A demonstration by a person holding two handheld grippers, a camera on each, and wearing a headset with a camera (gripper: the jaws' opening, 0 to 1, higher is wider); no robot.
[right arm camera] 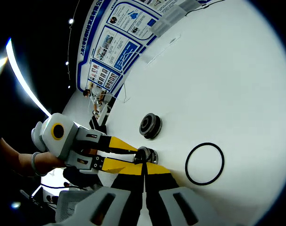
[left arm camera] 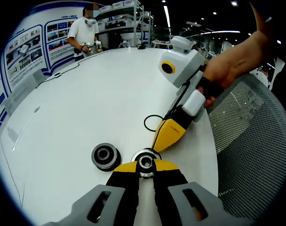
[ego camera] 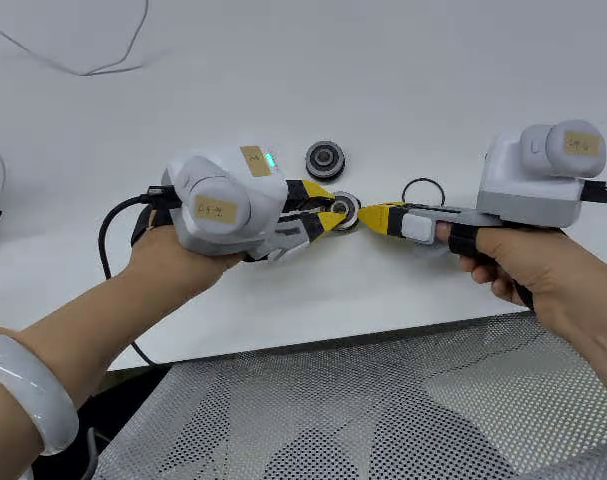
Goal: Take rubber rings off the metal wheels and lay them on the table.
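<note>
Left gripper (ego camera: 330,214) clamped metal wheel (ego camera: 344,210) | right gripper (ego camera: 367,216) closed at 3 o'clock | we judged rubber ring (ego camera: 356,204) stretchy, rim-pinchable

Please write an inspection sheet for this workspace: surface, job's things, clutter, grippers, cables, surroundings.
Surface: white table, bare parts look clean.
Job's things: one metal wheel held off the table; second wheel free on the table beyond it; one rubber ring lying flat on the table.
Clutter: nothing seen.
Grippers: left gripper shut on the metal wheel; right gripper has its jaws together, tips at that wheel.
Cables: thin cable at the far left; black cable from the left gripper.
Surroundings: mesh panel at the near edge; posters; a person far off.
</note>
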